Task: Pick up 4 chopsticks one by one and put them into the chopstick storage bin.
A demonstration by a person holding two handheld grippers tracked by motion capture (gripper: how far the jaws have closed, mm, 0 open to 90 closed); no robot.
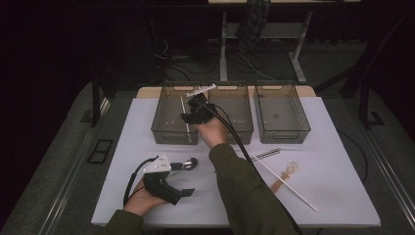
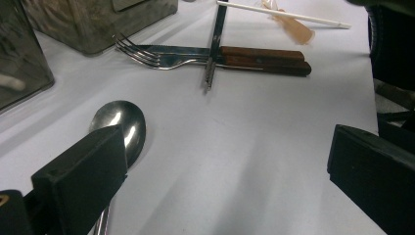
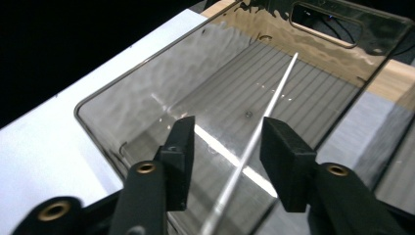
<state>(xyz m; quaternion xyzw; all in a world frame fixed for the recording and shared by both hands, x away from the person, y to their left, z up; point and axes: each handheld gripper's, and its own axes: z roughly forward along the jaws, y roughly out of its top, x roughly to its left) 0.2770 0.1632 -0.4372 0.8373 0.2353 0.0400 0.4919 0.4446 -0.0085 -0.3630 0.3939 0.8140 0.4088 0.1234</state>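
Daylight-white worktop is carrying three clear bins in a row at its far edge, and the right hand-held gripper is hovering over the leftmost bin with its jaws parted a moderate way and gripping nothing. A thin white stick is lying inside that bin, slanting from the near wall toward the far one; in the right gripper view it is passing through the gap between the jaws without touching either. The left hand-held gripper is sitting low over the near left part of the worktop, its jaws spread wide and empty. A metal spoon is lying just beside its left jaw, bowl up. Farther off, a fork and a wooden-handled knife are lying side by side, crossed by a dark narrow tool. A long white straw and a pale wooden spoon are resting to the right.
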